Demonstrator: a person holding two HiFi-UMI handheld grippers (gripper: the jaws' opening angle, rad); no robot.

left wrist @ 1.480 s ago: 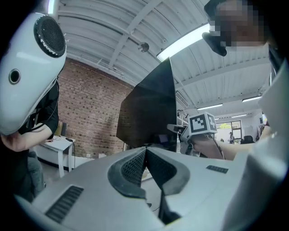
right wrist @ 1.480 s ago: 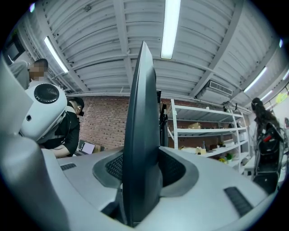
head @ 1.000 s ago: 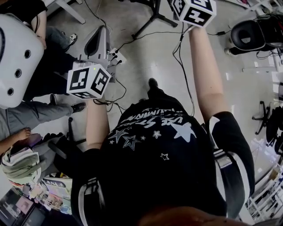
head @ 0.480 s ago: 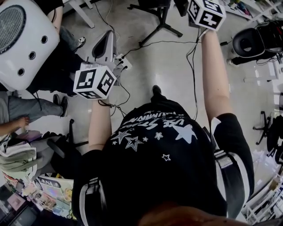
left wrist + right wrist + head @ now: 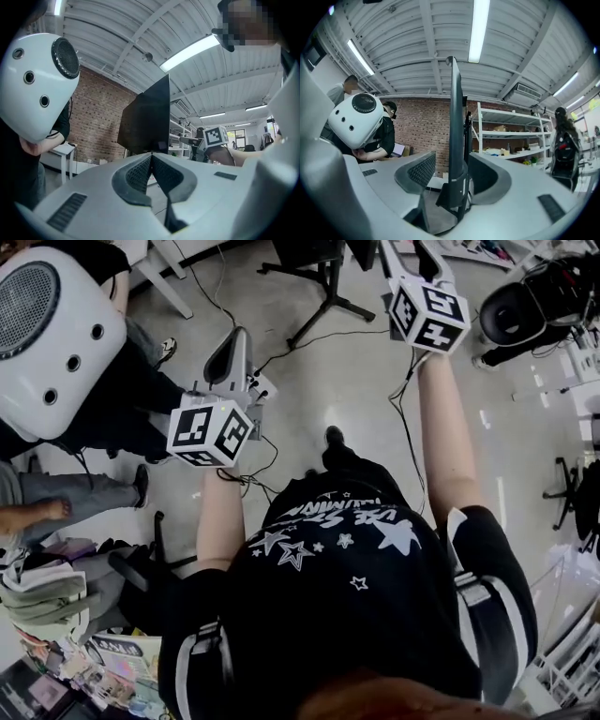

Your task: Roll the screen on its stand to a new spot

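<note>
The screen [image 5: 455,126] is a tall black panel on a black stand; in the right gripper view I see it edge-on. My right gripper [image 5: 452,171] is open around that edge, and its jaws have just been opening. A gap shows between the left pad [image 5: 423,171] and the panel. In the head view this gripper [image 5: 405,251] reaches to the top edge, beside the stand's legs [image 5: 323,282]. My left gripper [image 5: 151,165] is shut on nothing, with the screen [image 5: 146,117] further ahead. In the head view it [image 5: 232,345] hangs over the floor at the left.
A person at the left holds a white rounded housing with round holes [image 5: 52,334]. Cables [image 5: 398,362] trail over the floor. A black chair [image 5: 525,310] stands at the right, white shelving [image 5: 511,136] by the brick wall, and bags and magazines [image 5: 56,587] at lower left.
In the head view my right gripper has drawn back from the top edge toward me, so its jaws now show. The left gripper has shifted a little to the right.
</note>
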